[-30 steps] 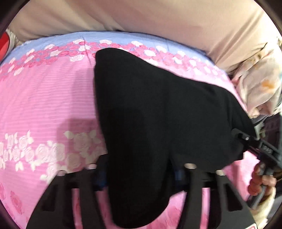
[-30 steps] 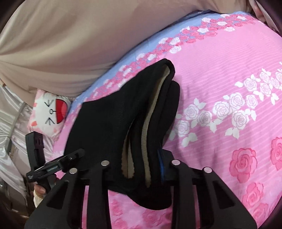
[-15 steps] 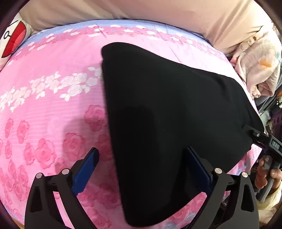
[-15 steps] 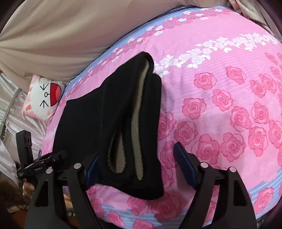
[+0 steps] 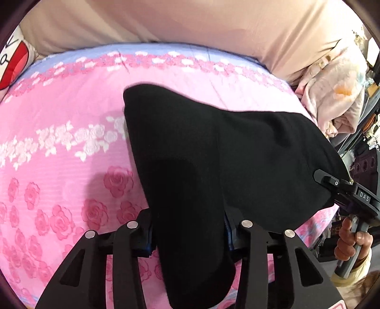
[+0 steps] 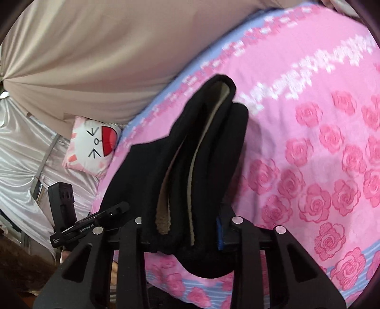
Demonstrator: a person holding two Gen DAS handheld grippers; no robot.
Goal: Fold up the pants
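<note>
The black pants [image 5: 213, 154] lie folded into a thick bundle on the pink rose bedsheet [image 5: 59, 142]. My left gripper [image 5: 190, 235] is shut on the near end of the bundle, which fills the gap between its fingers. In the right wrist view the pants [image 6: 190, 166] show stacked layers with beige fleece lining at the open edge. My right gripper [image 6: 185, 235] is shut on that edge. Each gripper shows in the other's view, the right one [image 5: 344, 195] at the bundle's right corner, the left one [image 6: 90, 223] at its left.
A beige curtain [image 5: 190, 21] hangs behind the bed. A white cat-face pillow [image 6: 92, 145] lies at the bed's left end. A pale floral blanket [image 5: 332, 90] is heaped at the right end. The bed's front edge [image 6: 237, 285] is just below the grippers.
Half a second ago both grippers were open around the bundle. Now both have closed on its near end again, and the views have shifted closer to the sheet.
</note>
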